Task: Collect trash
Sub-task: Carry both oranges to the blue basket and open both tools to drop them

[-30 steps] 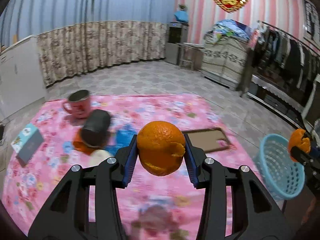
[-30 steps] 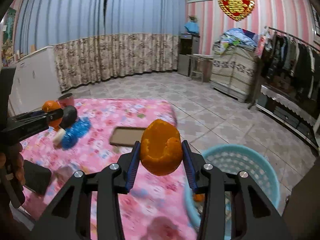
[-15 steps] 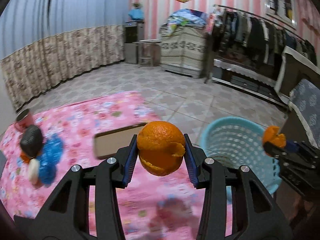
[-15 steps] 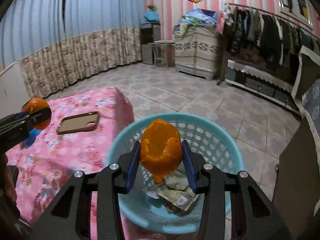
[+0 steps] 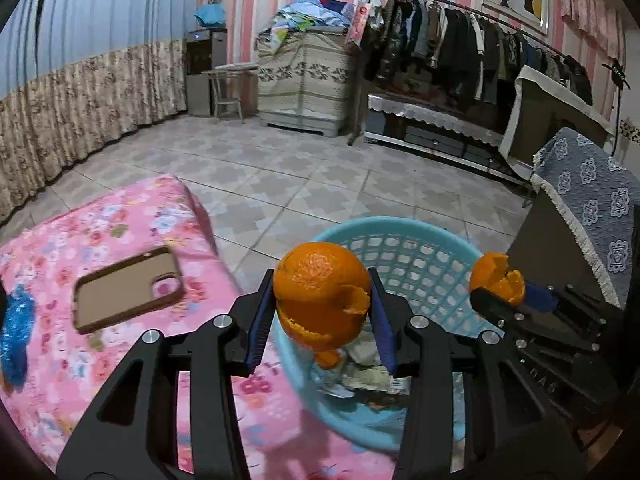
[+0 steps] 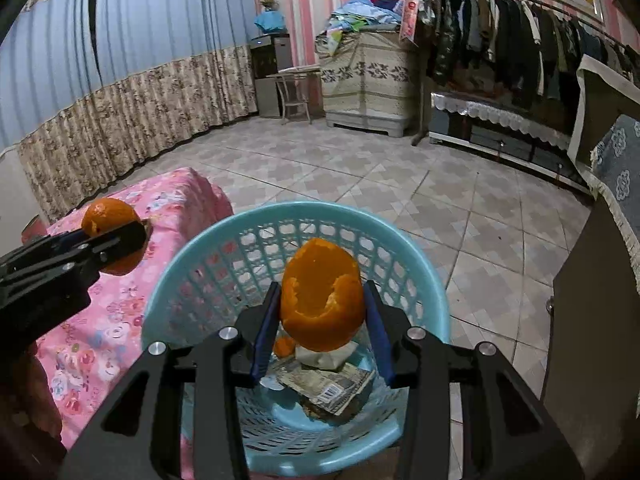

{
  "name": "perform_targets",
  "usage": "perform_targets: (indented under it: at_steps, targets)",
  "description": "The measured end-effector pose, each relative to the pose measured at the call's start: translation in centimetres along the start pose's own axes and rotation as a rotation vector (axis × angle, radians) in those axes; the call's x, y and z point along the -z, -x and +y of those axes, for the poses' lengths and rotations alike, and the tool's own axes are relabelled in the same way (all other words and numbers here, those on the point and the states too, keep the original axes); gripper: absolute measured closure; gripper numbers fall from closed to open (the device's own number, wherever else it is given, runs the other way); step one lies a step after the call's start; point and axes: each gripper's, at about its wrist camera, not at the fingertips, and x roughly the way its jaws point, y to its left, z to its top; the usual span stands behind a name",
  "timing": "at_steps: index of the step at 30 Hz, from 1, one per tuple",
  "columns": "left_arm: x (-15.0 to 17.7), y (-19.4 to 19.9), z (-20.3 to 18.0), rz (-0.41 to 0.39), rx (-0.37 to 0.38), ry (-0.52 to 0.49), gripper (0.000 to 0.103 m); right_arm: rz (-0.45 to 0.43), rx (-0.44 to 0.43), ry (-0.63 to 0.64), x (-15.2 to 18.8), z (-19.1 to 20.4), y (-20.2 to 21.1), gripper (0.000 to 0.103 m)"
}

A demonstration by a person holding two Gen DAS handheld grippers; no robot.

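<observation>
My left gripper point(image 5: 322, 320) is shut on an orange peel point(image 5: 320, 292), held at the near left rim of the light blue basket point(image 5: 420, 236), by the table's right edge. My right gripper point(image 6: 322, 322) is shut on another hollow orange peel point(image 6: 320, 304), held over the basket's point(image 6: 296, 216) inside. Paper trash point(image 6: 328, 384) and a small peel bit point(image 6: 285, 346) lie on the basket bottom. The right gripper and its peel point(image 5: 498, 282) show at the right of the left wrist view; the left gripper's peel point(image 6: 108, 218) shows at the left of the right wrist view.
A table with a pink floral cloth point(image 5: 120, 360) stands left of the basket, with a brown phone case point(image 5: 124, 288) and a blue crumpled thing point(image 5: 14, 332) on it. A dark cabinet with a blue-grey cover point(image 5: 588, 200) stands right of the basket. Tiled floor lies beyond.
Both grippers swung right from the table toward the basket, each still holding its peel. The right one now hangs over the basket's inside; the left one reached its rim.
</observation>
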Motion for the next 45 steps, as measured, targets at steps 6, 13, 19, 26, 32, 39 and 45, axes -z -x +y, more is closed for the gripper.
perform_targets:
  at_steps: [6, 13, 19, 26, 32, 39, 45]
  targets:
    - [-0.4, 0.0, 0.1, -0.006, -0.015, -0.002, 0.029, 0.006, 0.014, -0.012, 0.2, -0.7, -0.2, 0.062]
    - [-1.1, 2.2, 2.2, -0.058, -0.14, -0.013, 0.006, 0.014, 0.016, -0.005, 0.2, 0.1, -0.5, 0.062]
    - [-1.3, 3.7, 5.0, -0.06, -0.194, 0.022, 0.006, 0.013, 0.001, -0.002, 0.4, 1.1, -0.7, 0.062]
    - [-1.0, 4.7, 6.7, -0.055, -0.218, 0.027, 0.006, 0.001, -0.006, -0.004, 0.0, 2.3, -1.0, 0.062]
    - [-0.8, 5.7, 7.5, -0.055, -0.209, 0.015, 0.006, -0.032, 0.042, -0.026, -0.6, 3.0, -1.0, 0.014]
    - [-0.5, 7.3, 9.4, -0.075, -0.239, 0.023, 0.006, -0.039, 0.052, -0.008, -0.9, 4.7, -0.6, 0.01]
    - [0.2, 9.4, 13.1, -0.091, -0.292, 0.055, 0.005, -0.072, -0.006, 0.038, -1.0, 8.9, 0.3, 0.008]
